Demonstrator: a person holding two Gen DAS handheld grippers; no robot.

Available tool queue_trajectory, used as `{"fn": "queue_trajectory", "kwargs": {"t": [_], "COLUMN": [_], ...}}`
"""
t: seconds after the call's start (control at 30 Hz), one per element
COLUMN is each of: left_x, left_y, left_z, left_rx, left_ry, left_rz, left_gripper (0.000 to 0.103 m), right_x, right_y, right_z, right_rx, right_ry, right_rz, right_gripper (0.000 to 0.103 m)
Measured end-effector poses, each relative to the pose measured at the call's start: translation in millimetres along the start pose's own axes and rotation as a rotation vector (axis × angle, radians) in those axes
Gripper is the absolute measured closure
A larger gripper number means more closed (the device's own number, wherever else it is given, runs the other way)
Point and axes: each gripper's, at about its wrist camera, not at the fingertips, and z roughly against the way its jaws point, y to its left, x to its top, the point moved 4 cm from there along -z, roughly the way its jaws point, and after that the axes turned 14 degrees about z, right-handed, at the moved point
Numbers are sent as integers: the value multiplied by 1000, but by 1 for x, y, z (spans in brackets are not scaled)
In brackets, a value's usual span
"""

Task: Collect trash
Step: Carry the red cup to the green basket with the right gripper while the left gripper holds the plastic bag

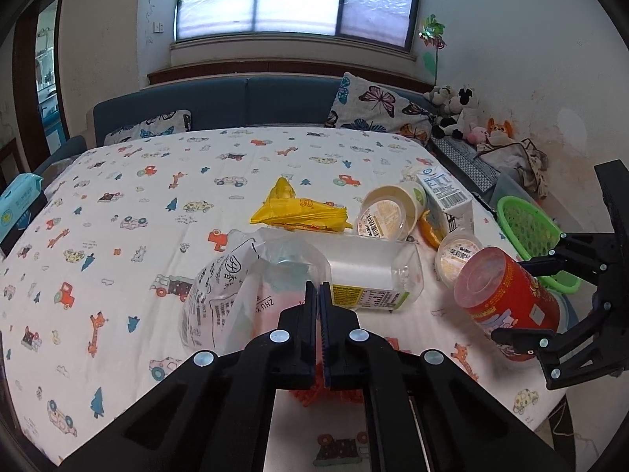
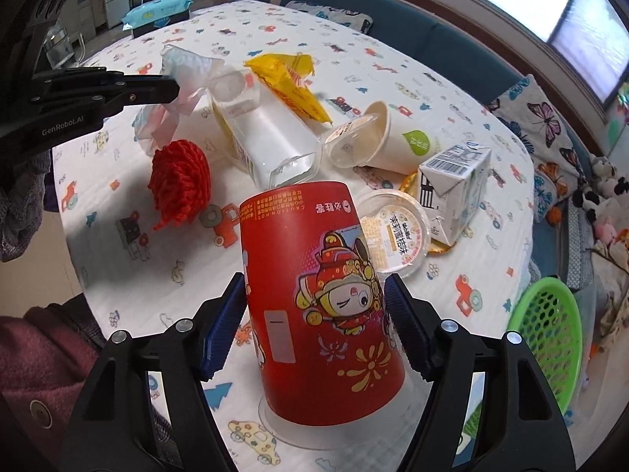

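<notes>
My left gripper is shut, pinching the edge of a crumpled clear plastic bag that lies on the table; the right wrist view shows its tip on the bag. My right gripper is shut on a red printed paper cup, tilted with its mouth toward the camera, both pads on its sides. In the left wrist view the same cup sits between the right gripper's fingers at the table's right edge.
On the patterned tablecloth lie a clear bottle, yellow wrapper, beige cup, milk carton, round lid and red mesh net. A green basket stands beside the table's right edge. A tissue pack lies far left.
</notes>
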Motion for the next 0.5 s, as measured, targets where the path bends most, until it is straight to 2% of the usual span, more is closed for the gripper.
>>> {"fn": "queue_trajectory", "kwargs": {"t": [0.13,0.27,0.4,0.5], "left_x": [8,23,44,57], "left_y": [-6,-21,-51,-82], "left_z": [17,35,52,56], "left_rx": [-21,-73,-139,-206], "left_ry": [-31,-57,-102,-106], "left_rz": [-11,-32,-92,-131], "left_gripper": [101,101,101,101], "right_x": [-7,-17,-30,-45], "right_y": [-6,-21,-44,-70], "right_z": [11,26,40,51], "right_rx": [-12,-33,-62,-100], "right_ry": [-22,-55,-79,-91], "right_rz": [-41,-112,-202,-278], "right_gripper": [32,33,33,33]}}
